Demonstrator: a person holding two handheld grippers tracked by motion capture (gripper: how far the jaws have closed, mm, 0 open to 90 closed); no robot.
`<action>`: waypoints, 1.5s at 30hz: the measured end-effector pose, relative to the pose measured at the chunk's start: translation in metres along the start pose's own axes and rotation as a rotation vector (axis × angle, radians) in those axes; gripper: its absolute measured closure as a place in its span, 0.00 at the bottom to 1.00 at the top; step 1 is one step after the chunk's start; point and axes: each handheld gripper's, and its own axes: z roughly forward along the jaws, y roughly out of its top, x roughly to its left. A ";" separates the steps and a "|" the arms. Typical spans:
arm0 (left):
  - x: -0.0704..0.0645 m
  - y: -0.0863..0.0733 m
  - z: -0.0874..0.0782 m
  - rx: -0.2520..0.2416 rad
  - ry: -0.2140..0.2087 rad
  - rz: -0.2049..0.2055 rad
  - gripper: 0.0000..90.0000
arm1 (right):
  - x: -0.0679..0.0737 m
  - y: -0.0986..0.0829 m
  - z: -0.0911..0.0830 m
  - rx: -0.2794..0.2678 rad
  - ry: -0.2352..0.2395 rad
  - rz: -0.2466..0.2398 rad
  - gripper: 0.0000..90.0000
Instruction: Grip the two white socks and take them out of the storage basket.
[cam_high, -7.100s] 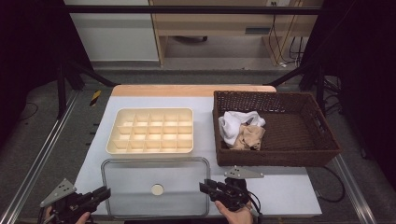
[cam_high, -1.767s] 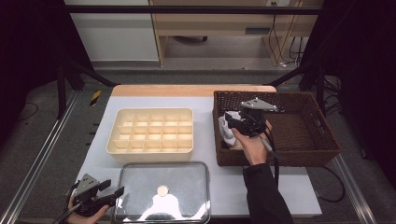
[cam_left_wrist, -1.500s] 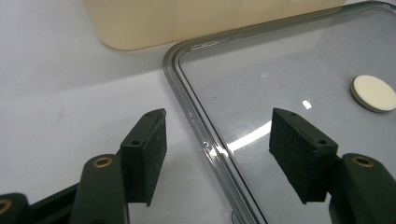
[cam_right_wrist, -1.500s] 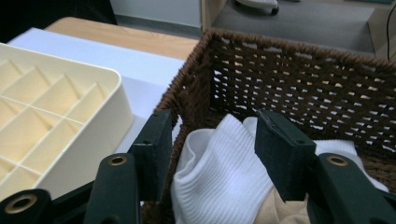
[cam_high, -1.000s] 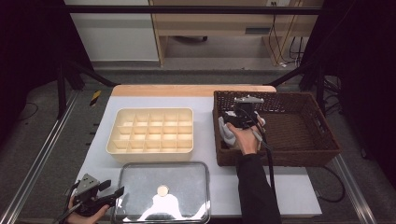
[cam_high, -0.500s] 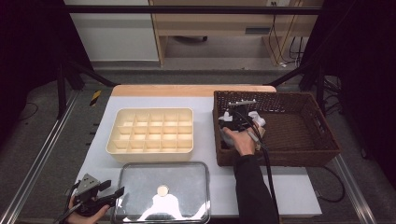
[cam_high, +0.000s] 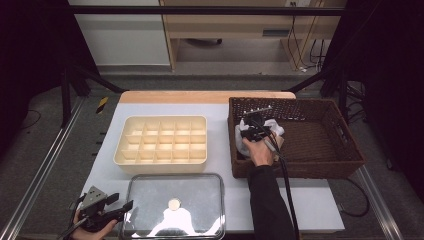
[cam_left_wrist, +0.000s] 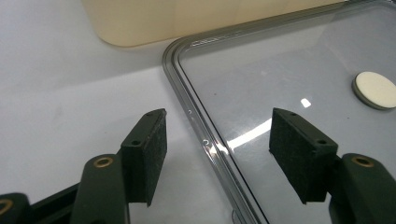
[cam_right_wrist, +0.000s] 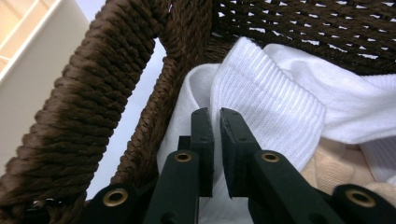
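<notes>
Right gripper (cam_right_wrist: 216, 121) pinched the white sock (cam_right_wrist: 261, 98) inside the wicker basket (cam_high: 345, 150), right of frame; left gripper (cam_left_wrist: 217, 135) sat spread over the clear lid's (cam_left_wrist: 289, 70) rim.

A cream compartment tray (cam_high: 161, 141) sits left of centre, a clear lid (cam_high: 174, 205) just in front.

Your white surface (cam_high: 220, 162) carries a cream compartment tray (cam_high: 162, 141) at the left, a clear lid (cam_high: 175, 205) in front of it, and a brown wicker basket (cam_high: 300, 170) at the right.
</notes>
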 end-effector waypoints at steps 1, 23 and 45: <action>0.000 0.000 0.000 0.000 0.000 0.000 0.40 | -0.001 0.000 -0.001 -0.004 0.003 0.002 0.95; 0.000 0.000 0.000 -0.004 0.000 0.000 0.41 | -0.009 0.002 -0.041 -0.338 0.027 0.050 0.96; 0.000 0.000 -0.001 -0.010 0.002 -0.002 0.41 | -0.024 0.009 -0.110 -0.487 0.022 0.046 0.96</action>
